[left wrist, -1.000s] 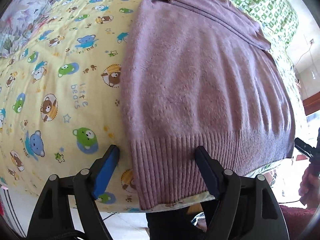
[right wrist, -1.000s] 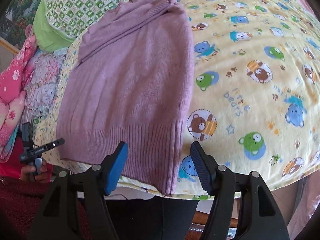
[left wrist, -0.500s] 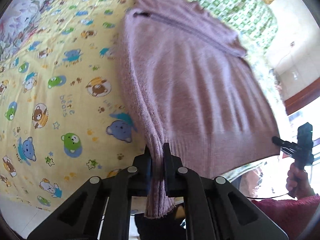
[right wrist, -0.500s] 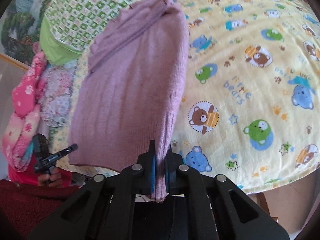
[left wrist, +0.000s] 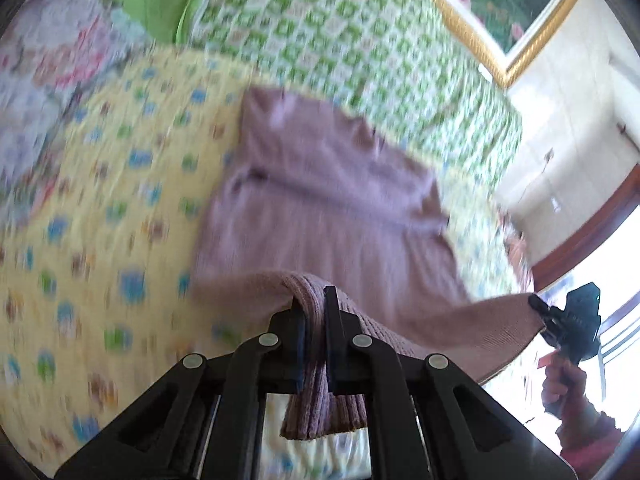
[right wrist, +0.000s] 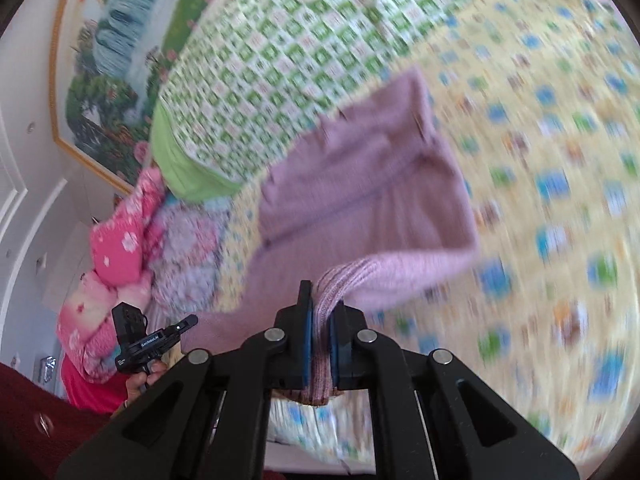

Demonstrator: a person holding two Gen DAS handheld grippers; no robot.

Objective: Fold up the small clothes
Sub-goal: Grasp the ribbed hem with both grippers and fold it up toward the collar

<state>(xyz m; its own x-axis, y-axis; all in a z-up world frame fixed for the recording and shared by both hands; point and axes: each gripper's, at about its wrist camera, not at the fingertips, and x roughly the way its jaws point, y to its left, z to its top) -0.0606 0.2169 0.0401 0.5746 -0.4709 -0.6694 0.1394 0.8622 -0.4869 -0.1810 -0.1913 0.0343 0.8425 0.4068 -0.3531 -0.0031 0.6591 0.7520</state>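
A mauve knitted sweater [left wrist: 320, 208] lies on a yellow bear-print bedspread [left wrist: 100, 240], collar end far, ribbed hem near. My left gripper [left wrist: 314, 308] is shut on one hem corner, lifted off the bed. In the right wrist view the same sweater [right wrist: 360, 192] shows, and my right gripper [right wrist: 322, 312] is shut on the other hem corner. The hem hangs stretched between both grippers. Each view catches the other gripper at its edge: the right gripper [left wrist: 568, 316], the left gripper [right wrist: 148, 340]. Both views are motion-blurred.
A green-and-white checked quilt [left wrist: 340, 40] and a green pillow [right wrist: 180, 160] lie past the sweater. Pink floral bedding [right wrist: 124, 240] is piled at one side. A gold-framed painting [right wrist: 120, 60] hangs on the wall. The bed's near edge [right wrist: 320, 420] is below the grippers.
Both grippers went from open around the hem corners to shut on them, then rose and tipped up, lifting the hem off the bed and over the sweater's body.
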